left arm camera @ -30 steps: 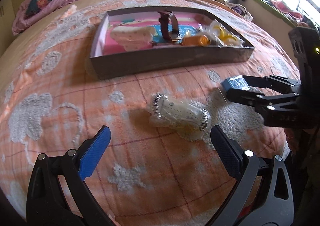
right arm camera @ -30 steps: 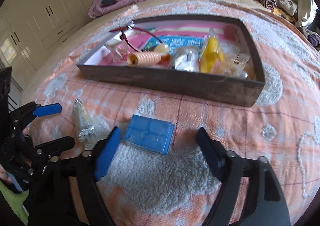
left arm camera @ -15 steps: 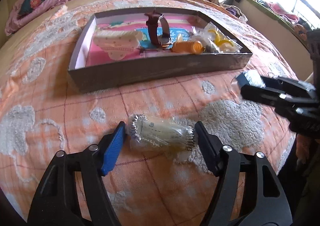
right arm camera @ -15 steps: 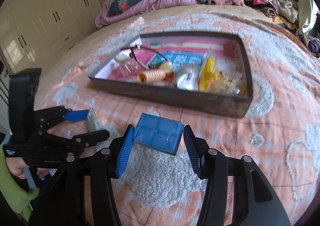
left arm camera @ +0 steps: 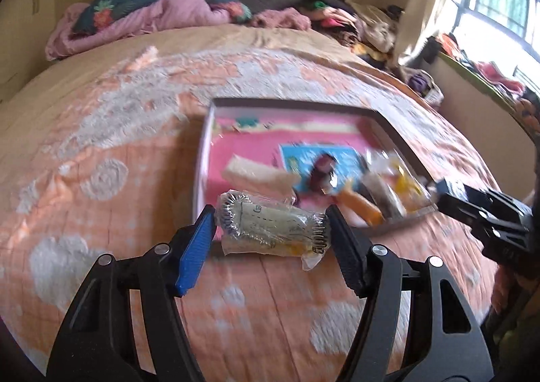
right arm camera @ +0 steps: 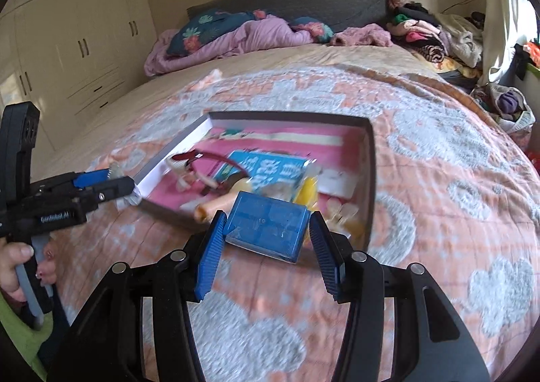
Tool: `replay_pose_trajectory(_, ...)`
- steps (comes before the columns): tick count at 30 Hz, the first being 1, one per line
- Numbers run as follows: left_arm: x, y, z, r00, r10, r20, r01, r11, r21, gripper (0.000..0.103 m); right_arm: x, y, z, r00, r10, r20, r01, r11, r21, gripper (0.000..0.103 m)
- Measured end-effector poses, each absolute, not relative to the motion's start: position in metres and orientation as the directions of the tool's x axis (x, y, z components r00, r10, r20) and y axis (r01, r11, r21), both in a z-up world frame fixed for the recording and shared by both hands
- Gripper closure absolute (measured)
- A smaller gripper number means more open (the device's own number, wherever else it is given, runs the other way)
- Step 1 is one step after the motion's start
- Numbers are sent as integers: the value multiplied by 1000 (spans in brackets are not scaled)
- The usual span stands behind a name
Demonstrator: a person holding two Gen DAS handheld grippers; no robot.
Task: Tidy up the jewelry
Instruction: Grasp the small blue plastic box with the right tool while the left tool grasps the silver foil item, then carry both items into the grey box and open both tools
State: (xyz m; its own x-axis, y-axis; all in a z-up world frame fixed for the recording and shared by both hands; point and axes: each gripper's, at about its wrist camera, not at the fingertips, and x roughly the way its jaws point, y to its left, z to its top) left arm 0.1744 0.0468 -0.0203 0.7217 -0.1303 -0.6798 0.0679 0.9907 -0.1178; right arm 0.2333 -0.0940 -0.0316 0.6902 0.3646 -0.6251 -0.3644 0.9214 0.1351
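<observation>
In the left wrist view, a clear packet of silver jewelry (left arm camera: pixel 271 228) is clamped between the pads of the left gripper (left arm camera: pixel 271 236), lifted clear of the bedspread (left arm camera: pixel 118 152), with the tray (left arm camera: pixel 202 159) just beyond. In the right wrist view, a blue case (right arm camera: pixel 266 225) is pinched in the right gripper (right arm camera: pixel 266 240), the tray ahead. The carry step is judged underway; next, both must be brought over the tray and released.
</observation>
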Motion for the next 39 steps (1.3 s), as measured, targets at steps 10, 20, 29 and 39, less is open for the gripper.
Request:
replay_pose_trajectory(10, 197, 47, -30, 712, -83, -697, 28, 996, -90, 44, 265, -103, -45, 701, 301, -646, -293, 948, 123, 54)
replay_pose_trajectory(20, 201, 49, -34, 708, -74, -702, 21, 996, -83, 39, 273, -107, -54, 705, 278, -653, -253, 958, 135, 37)
replay_pose_trajectory(29, 197, 51, -25, 715, -76, -695, 10, 995, -99, 25, 257, -115, -41, 724, 293, -625, -243, 956, 167, 22)
replay_pose_trajectory(39, 178, 52, -6, 718, -80, -691, -8, 992, -123, 12, 230, -123, -15, 743, 324, -586, -250, 946, 206, 9)
